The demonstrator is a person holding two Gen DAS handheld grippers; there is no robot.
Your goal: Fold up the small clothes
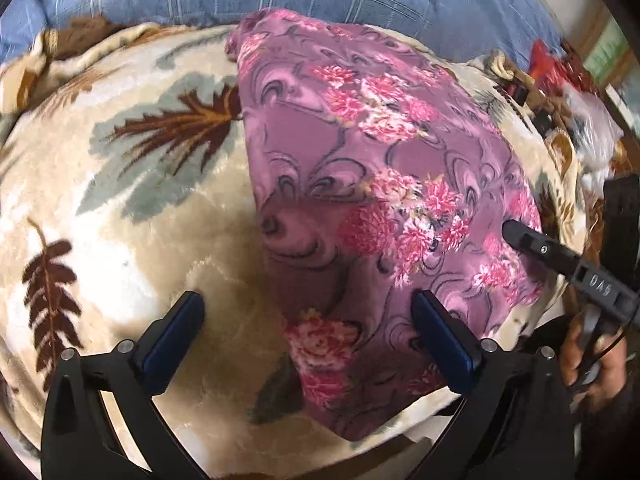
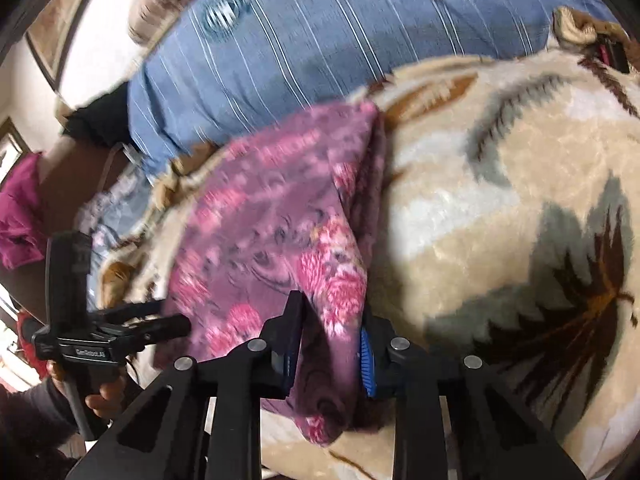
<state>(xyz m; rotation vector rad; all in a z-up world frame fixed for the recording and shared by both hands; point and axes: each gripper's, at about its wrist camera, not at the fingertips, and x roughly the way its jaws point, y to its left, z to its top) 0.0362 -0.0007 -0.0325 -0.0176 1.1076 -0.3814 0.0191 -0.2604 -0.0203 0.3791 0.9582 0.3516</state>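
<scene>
A purple garment with pink flowers (image 1: 360, 168) lies spread on a cream blanket with a brown leaf pattern (image 1: 120, 200). My left gripper (image 1: 308, 304) stands wide open just above it. The garment's near corner lies between the fingers, and no pad presses on it. In the right wrist view the garment (image 2: 260, 232) is bunched into a raised fold at its near edge, and my right gripper (image 2: 332, 316) is shut on that fold. One finger (image 1: 532, 242) of my right gripper shows over the cloth's right side in the left wrist view. The left gripper (image 2: 176, 316) shows at the left of the right wrist view.
A blue striped pillow (image 2: 320, 40) lies along the far side of the blanket (image 2: 500, 200). Red and dark clutter (image 1: 560, 80) sits past the blanket's right edge. A magenta cloth (image 2: 16, 208) lies at the far left. A hand (image 2: 104, 396) grips the left tool's handle.
</scene>
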